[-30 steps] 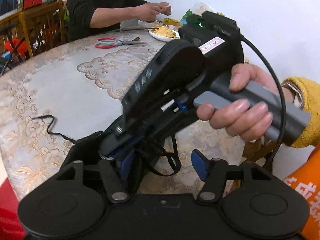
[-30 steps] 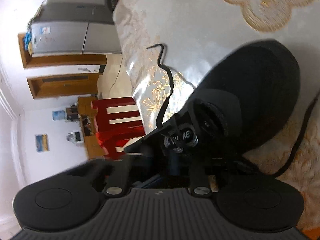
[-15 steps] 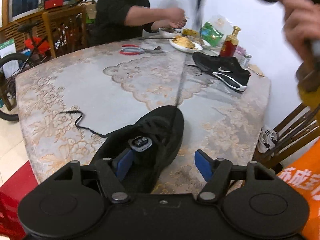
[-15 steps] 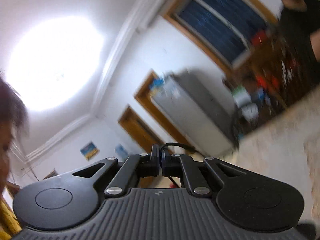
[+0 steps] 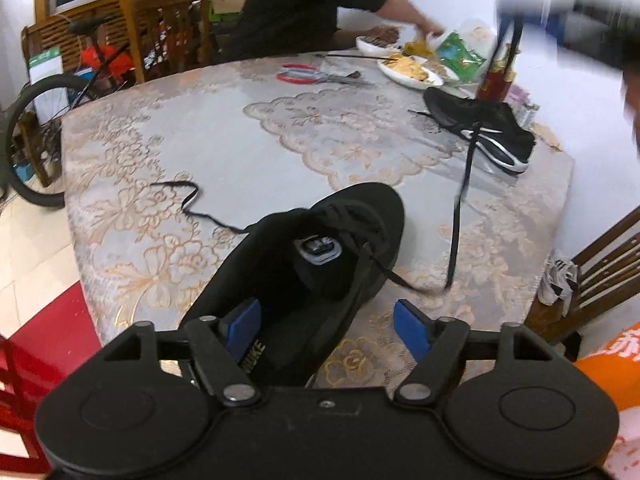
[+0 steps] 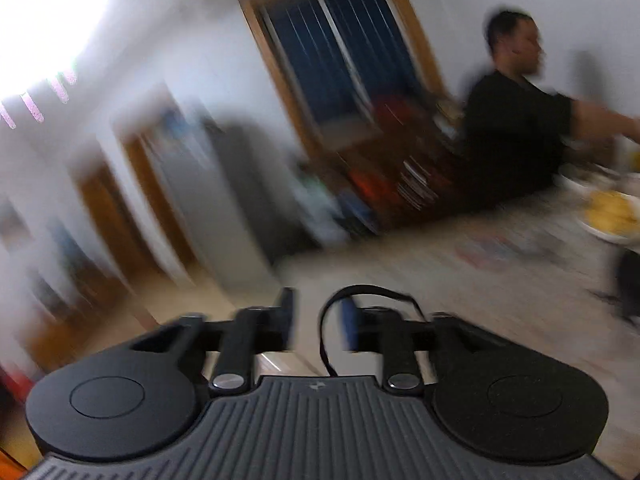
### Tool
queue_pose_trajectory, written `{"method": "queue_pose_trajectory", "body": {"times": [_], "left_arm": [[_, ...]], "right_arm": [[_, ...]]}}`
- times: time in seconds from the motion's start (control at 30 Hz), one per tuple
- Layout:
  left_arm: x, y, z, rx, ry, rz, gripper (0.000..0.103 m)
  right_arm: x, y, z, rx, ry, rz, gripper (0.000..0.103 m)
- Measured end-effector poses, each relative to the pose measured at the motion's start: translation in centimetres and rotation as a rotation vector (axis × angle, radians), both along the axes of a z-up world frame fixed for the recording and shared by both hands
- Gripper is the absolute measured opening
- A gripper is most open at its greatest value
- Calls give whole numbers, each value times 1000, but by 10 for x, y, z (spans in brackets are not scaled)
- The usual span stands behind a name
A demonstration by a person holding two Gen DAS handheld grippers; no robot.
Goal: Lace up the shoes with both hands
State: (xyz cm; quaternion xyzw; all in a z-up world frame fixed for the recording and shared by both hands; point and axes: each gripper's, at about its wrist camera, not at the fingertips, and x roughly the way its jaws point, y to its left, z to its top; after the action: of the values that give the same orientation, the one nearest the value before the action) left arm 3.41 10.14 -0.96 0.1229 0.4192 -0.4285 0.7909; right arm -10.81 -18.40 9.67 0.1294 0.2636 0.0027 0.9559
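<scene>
A: What's nearest in the left wrist view?

B: The left gripper (image 5: 326, 326), its jaws spreading. The heel of a black shoe (image 5: 320, 264) sits between them, with the left blue pad inside the shoe opening and the right pad out over the table (image 5: 168, 152). I can't see either pad pressing on the shoe.

A: And the shoe itself?

B: Lying on the patterned tablecloth, toe pointing away. One end of its lace (image 5: 464, 184) trails left across the cloth in a loose curve. The other end leaves the right side of the shoe and rises steeply toward a blurred dark shape at top right.

A: Is that the other tool?

B: Too blurred to say there. In its own view, the right gripper (image 6: 316, 322) has its jaws opening, and a loop of lace (image 6: 326, 336) hangs over the right finger and down through the gap. The pads aren't pinching it.

A: Farther out?

B: A second shoe (image 5: 484, 128), black with a white sole, stands at the far right of the table, just beside a red bottle (image 5: 494, 84). Beyond, red-handled scissors (image 5: 308, 76) and a plate (image 5: 412, 74) of food. A person (image 5: 304, 4) in black sits at the far edge, reaching toward the plates. A bicycle (image 5: 44, 120) leans at the left.
</scene>
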Motion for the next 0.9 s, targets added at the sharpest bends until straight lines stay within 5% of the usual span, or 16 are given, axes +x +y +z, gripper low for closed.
{"method": "queue_pose_trajectory", "body": {"times": [0.17,0.23,0.43,0.7,0.77,0.9], "left_arm": [[4,0,-5,34,32,67,78],[4,2,-5,47,34,87,79],[1,-2,-3,74,22,115,81],[2,-5,0,98,5,181,83],[2,-8,0,114,4,181,83],[0,-15,2,146,-6,186,84]], "right_arm": [[30,8,-120,-284,705,-127,39],[22,1,-145,-259,784,-164,38],[4,11,-133,-97,623,-157,44],[22,-2,-145,-185,442,-282,44],[30,-8,-150,-253,392,-179,44],[50,-11,-151,-553,367,220,44]]}}
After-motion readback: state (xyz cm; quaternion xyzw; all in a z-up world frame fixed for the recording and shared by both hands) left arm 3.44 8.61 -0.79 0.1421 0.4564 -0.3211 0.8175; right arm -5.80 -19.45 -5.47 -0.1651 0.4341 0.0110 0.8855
